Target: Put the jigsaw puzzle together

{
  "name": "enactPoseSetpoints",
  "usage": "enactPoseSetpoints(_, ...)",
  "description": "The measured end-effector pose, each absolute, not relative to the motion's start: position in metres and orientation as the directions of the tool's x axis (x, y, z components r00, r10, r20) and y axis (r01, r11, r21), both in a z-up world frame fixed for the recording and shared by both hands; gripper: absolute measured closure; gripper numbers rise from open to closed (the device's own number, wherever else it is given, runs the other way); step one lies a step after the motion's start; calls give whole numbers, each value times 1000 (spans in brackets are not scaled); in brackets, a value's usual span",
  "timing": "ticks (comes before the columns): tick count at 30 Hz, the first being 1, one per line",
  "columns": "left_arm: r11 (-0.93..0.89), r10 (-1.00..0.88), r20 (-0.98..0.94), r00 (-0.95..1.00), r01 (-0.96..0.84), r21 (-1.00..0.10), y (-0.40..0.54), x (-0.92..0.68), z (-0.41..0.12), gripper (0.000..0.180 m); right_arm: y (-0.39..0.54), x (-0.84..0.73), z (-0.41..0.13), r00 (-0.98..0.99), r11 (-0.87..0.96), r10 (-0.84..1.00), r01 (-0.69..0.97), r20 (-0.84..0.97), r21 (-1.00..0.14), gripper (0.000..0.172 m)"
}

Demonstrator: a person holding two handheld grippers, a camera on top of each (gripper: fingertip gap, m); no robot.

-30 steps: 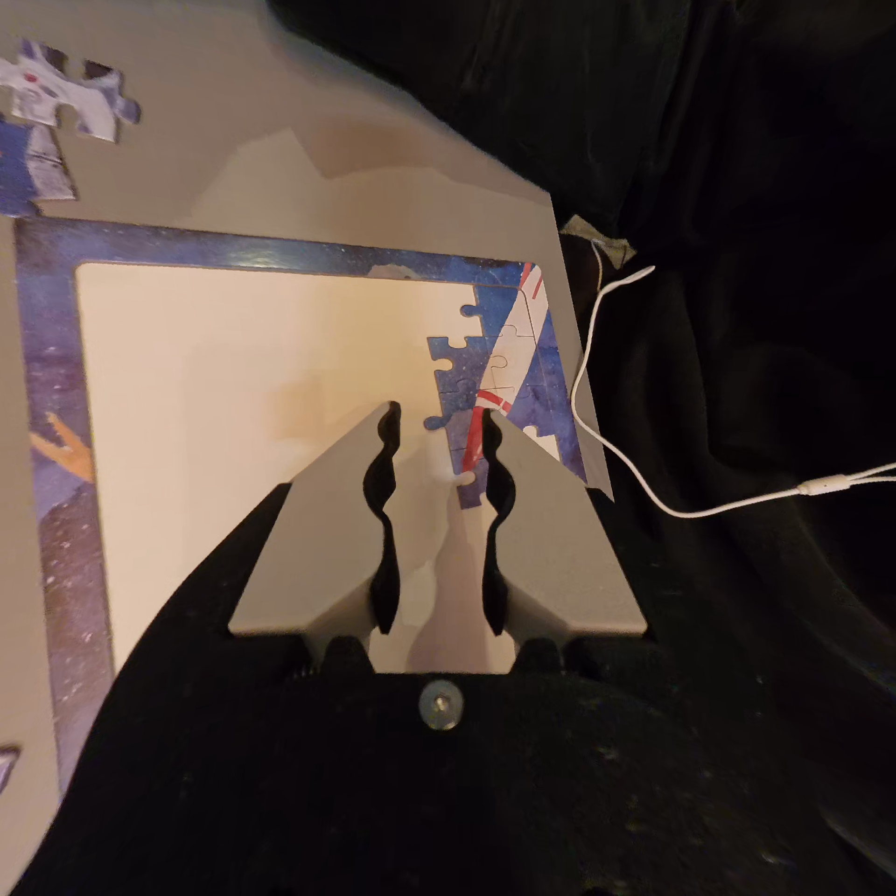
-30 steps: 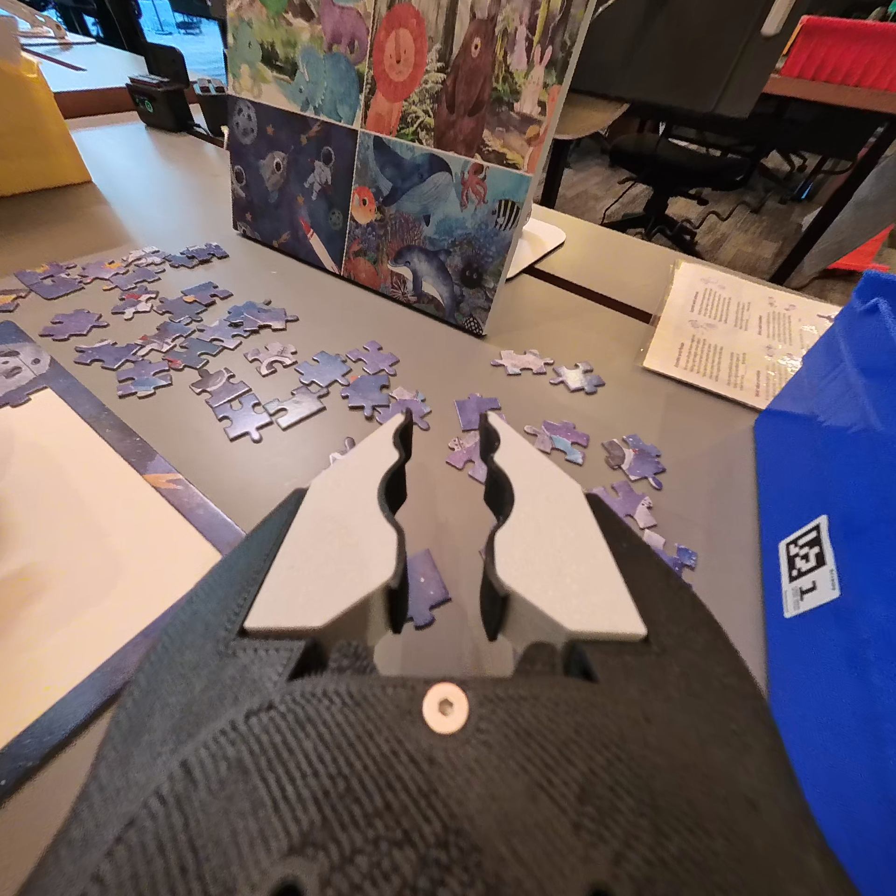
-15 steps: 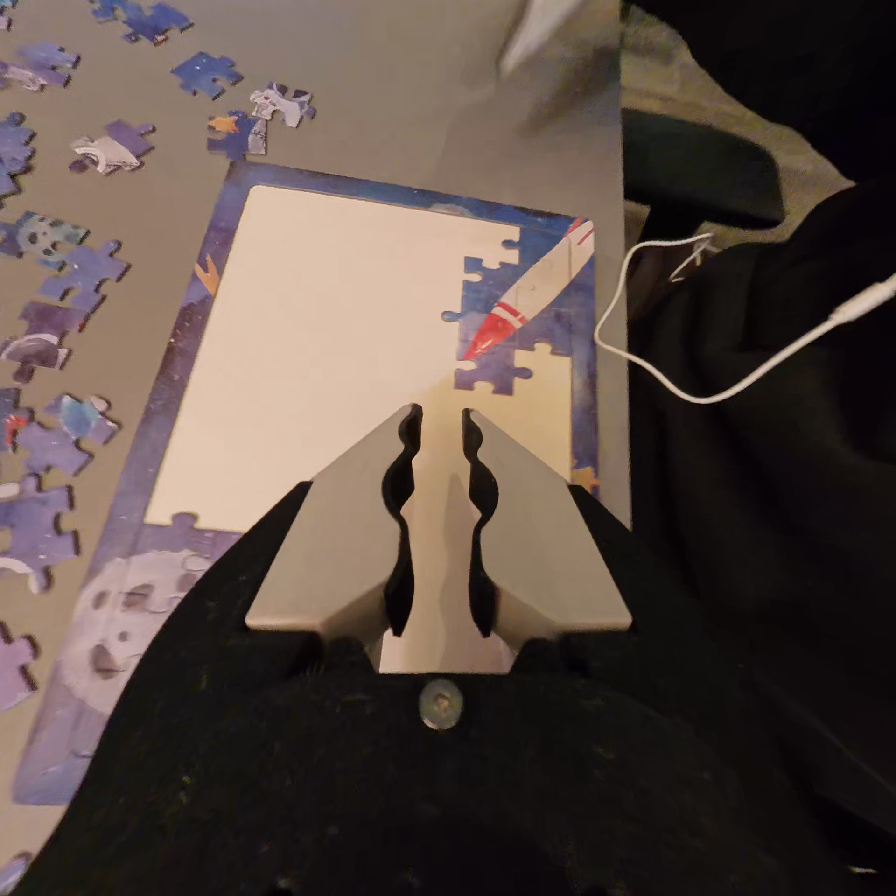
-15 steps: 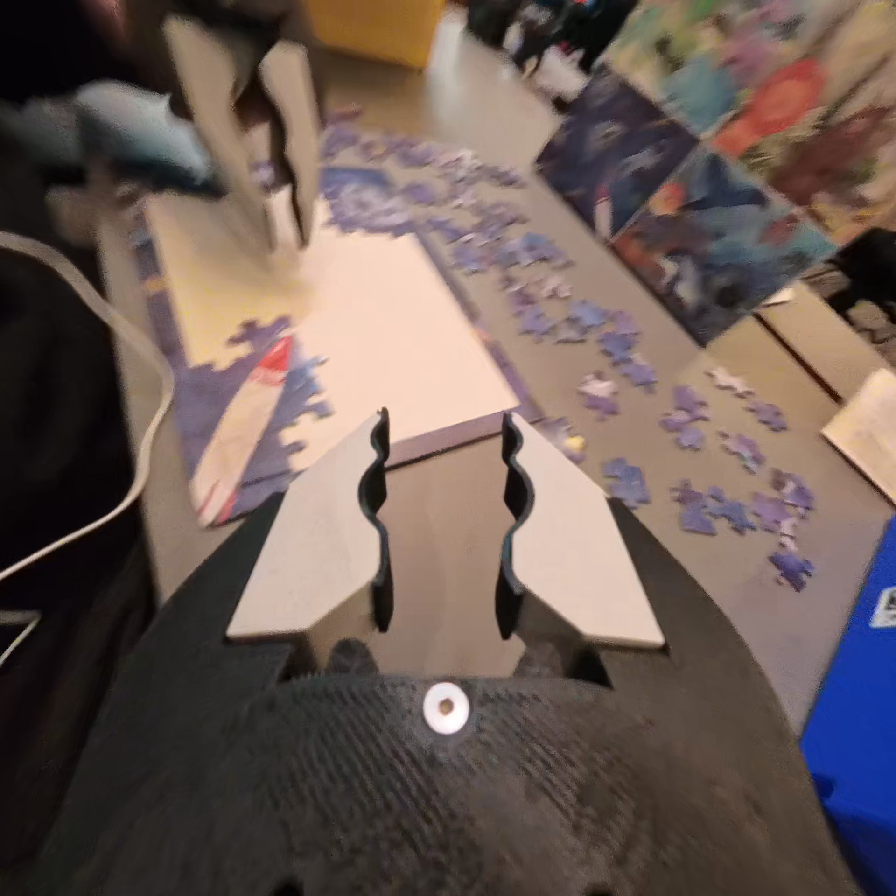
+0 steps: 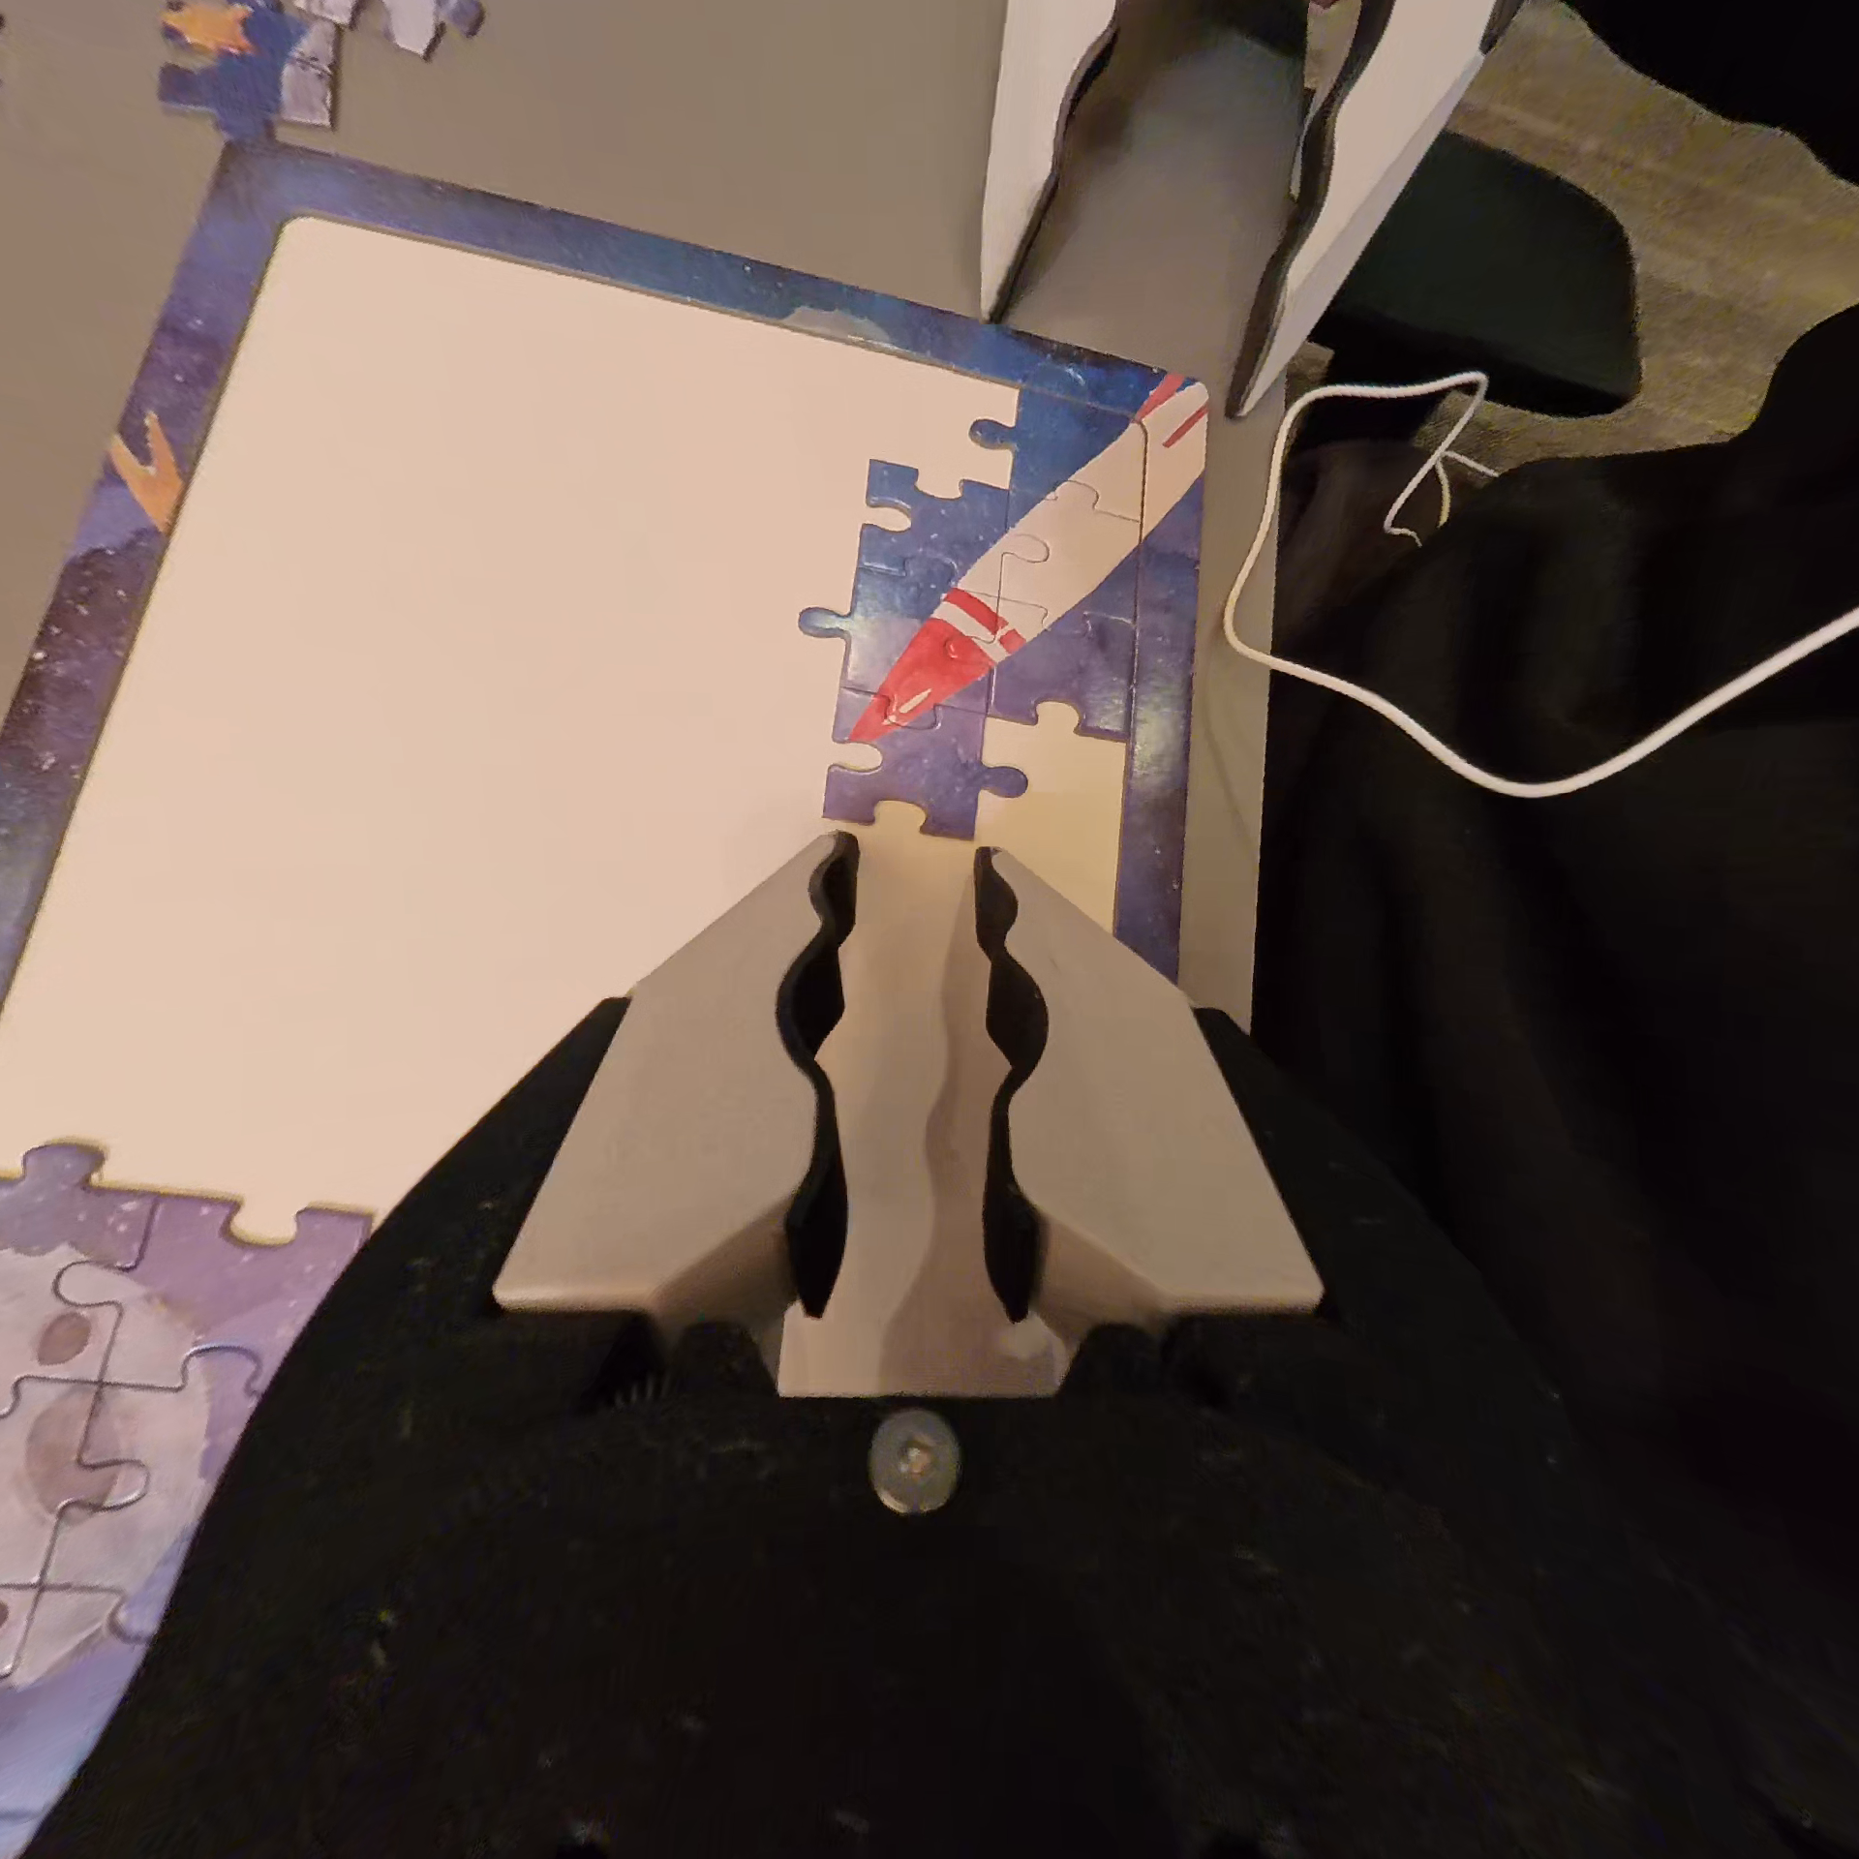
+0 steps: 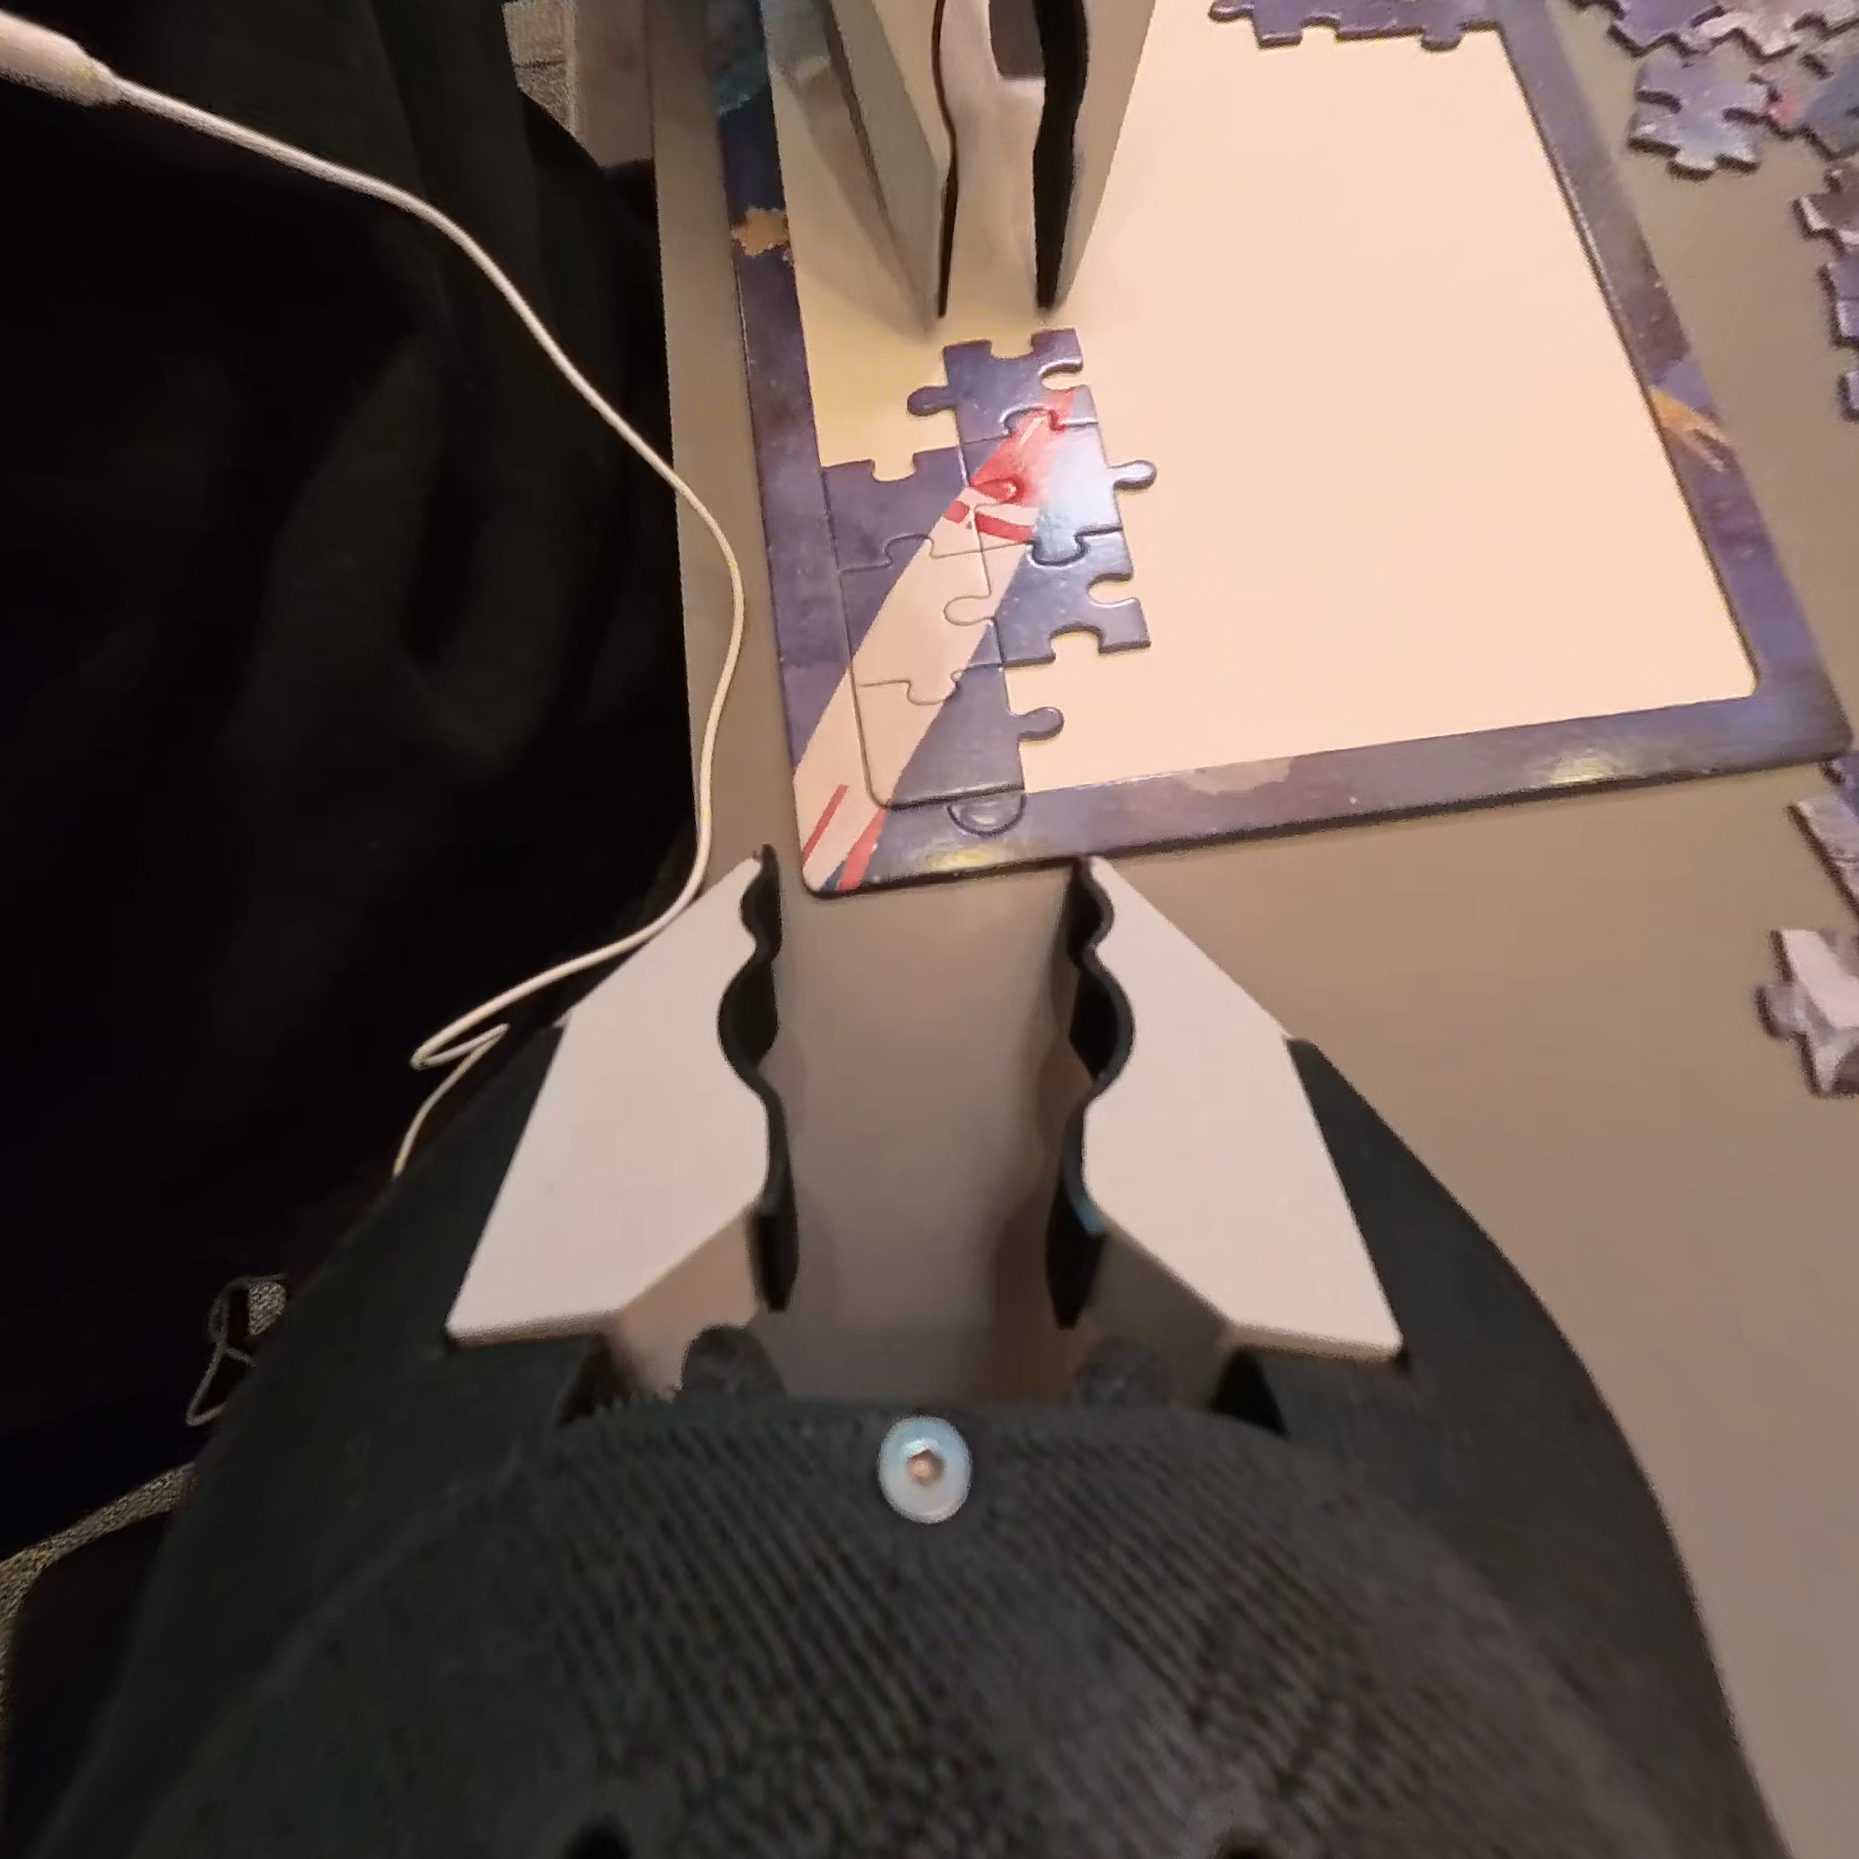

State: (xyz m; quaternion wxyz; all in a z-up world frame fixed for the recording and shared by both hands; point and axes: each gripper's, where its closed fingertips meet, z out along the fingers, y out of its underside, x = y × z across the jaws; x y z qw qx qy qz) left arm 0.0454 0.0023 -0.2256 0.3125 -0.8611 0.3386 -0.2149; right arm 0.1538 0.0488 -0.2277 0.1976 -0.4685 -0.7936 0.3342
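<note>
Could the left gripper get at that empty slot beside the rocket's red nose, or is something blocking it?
Probably yes. The left gripper is open with nothing between its fingers, hovering over the bare puzzle tray just short of the slot. The right gripper stands farther off.

The right gripper (image 6: 920, 875) has swung away from the loose puzzle pieces (image 6: 1700, 121) beside the picture box and now hovers at the rocket corner of the puzzle frame (image 6: 1308, 780), jaws spread wider. The left gripper (image 5: 910, 850) has drawn back from the assembled rocket pieces (image 5: 996, 624); its jaws stand narrower.
</note>
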Motion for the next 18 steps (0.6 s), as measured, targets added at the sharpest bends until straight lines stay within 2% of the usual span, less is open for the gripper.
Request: enactPoseSetpoints(18, -596, -712, 232, 663, -395, -699, 6, 49, -225, 163, 50, 149, -228, -488, 332, 873, 581, 9, -743, 116)
